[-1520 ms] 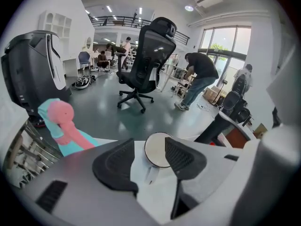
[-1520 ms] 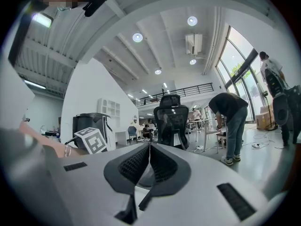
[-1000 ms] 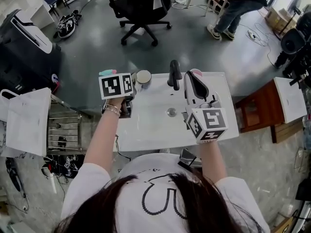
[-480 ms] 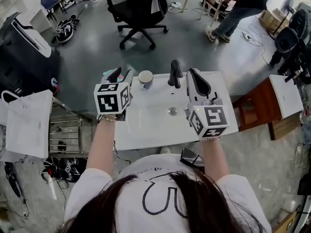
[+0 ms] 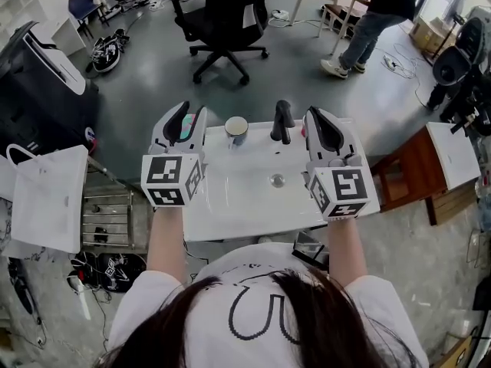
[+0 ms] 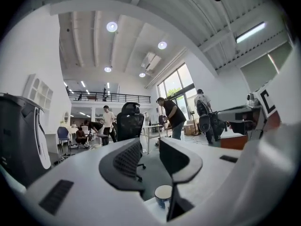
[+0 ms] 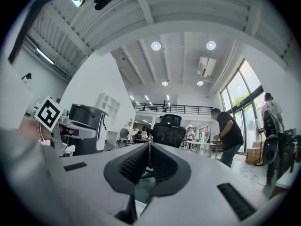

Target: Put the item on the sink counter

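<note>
A white sink counter (image 5: 230,205) lies below me with a black faucet (image 5: 281,121), a drain (image 5: 277,180) and a white cup (image 5: 236,129) at its far edge. A small teal and pink item (image 5: 186,126) lies on the counter's far left corner and shows through the gap of my left gripper (image 5: 192,112). That gripper hovers above it. Its jaws (image 6: 149,145) stand apart, are closing, and hold nothing; the cup (image 6: 163,194) shows below them. My right gripper (image 5: 313,113) hovers over the counter's right side, shut and empty (image 7: 149,147).
A black office chair (image 5: 222,21) stands on the grey floor beyond the sink. A person (image 5: 376,6) bends over at the far right. A black case (image 5: 38,75), a white bag (image 5: 46,198) and a metal rack (image 5: 103,213) sit left; a wooden cabinet (image 5: 406,171) sits right.
My left gripper rose from the counter's far left corner and now points outward above it. The right gripper also lifted slightly. The teal and pink item stays on the counter.
</note>
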